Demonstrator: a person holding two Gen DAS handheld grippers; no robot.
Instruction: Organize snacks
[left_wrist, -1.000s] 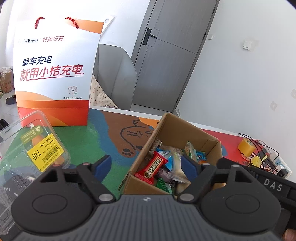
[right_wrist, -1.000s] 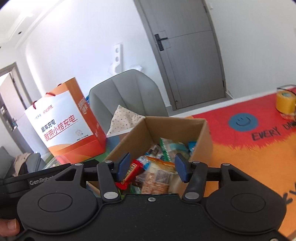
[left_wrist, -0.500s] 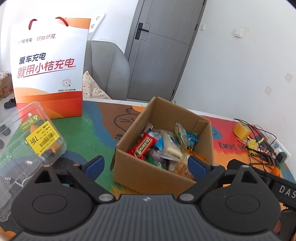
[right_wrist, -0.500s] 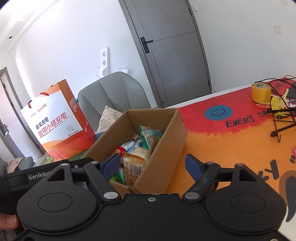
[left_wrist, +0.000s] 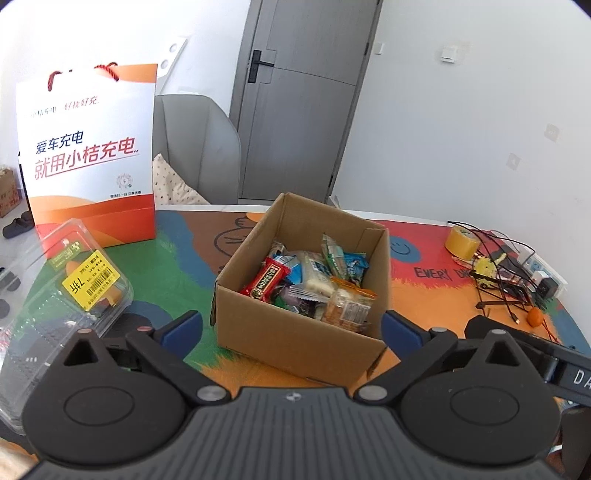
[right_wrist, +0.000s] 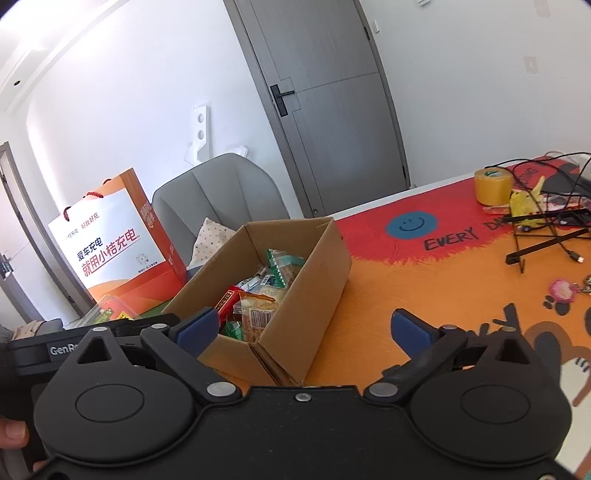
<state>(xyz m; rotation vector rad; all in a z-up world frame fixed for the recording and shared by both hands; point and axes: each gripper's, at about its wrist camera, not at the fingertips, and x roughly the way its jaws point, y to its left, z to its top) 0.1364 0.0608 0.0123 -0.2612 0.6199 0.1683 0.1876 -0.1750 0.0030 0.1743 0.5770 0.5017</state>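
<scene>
An open cardboard box stands on the colourful table mat, filled with wrapped snacks, among them a red bar and an orange-trimmed cracker pack. The box also shows in the right wrist view. My left gripper is open and empty, held in front of the box's near wall. My right gripper is open and empty, at the box's near right corner. Neither touches the box.
A white and orange paper bag stands at the back left. A clear plastic clamshell with a yellow sticker lies left of the box. A yellow tape roll, cables and a black stand sit at the right. A grey chair is behind the table.
Both grippers have pulled back and away from the box and their fingers have opened wider. The box now sits farther ahead of both.
</scene>
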